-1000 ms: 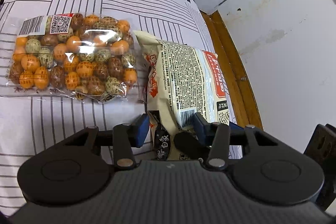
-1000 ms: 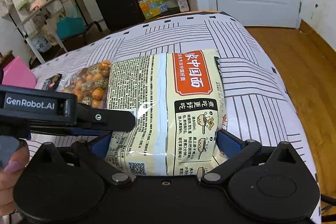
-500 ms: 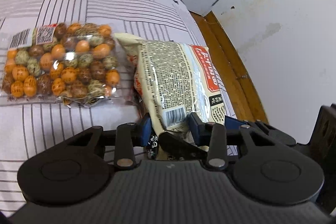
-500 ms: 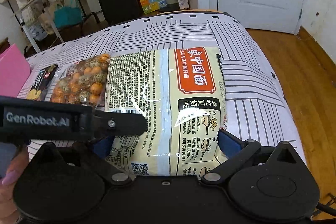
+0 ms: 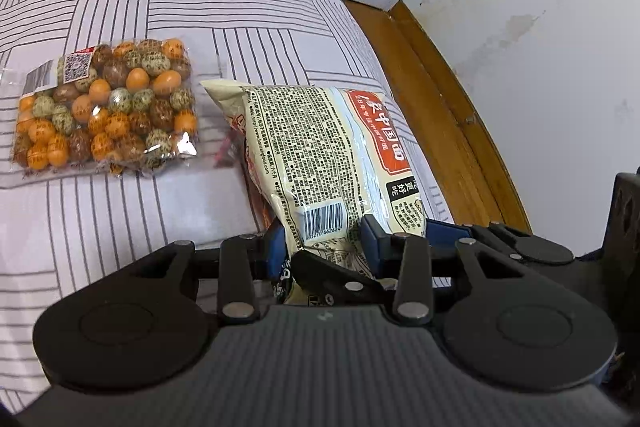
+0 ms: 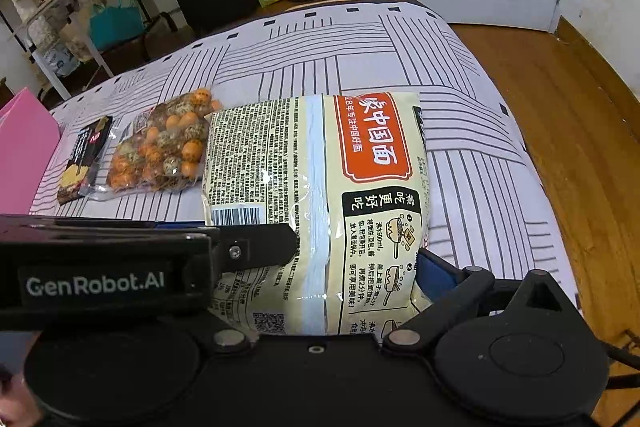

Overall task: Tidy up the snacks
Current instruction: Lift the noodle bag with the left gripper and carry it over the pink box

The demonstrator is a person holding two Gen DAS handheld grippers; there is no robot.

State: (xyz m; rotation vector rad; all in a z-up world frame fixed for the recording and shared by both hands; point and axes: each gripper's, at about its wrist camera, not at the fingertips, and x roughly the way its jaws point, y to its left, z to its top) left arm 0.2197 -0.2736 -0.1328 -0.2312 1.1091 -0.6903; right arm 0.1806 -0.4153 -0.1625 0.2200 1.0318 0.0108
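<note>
The near end of the noodle pack (image 5: pixel 320 163) is pinched by the left gripper (image 5: pixel 324 243) and straddled by the right gripper's (image 6: pixel 320 267) wide-spread jaws, apparently for lifting clear of the egg-snack bag (image 5: pixel 104 111) further out leftward.

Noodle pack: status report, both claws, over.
Left claw pinched on noodle pack corner. Right claw straddles its near end, grip unclear. Candy-egg bag alongside, apart. Nothing blocking.

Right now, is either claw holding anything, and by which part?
Both hold the noodle bag: left claw pinches its barcode corner, right claw spans its near end.
</note>
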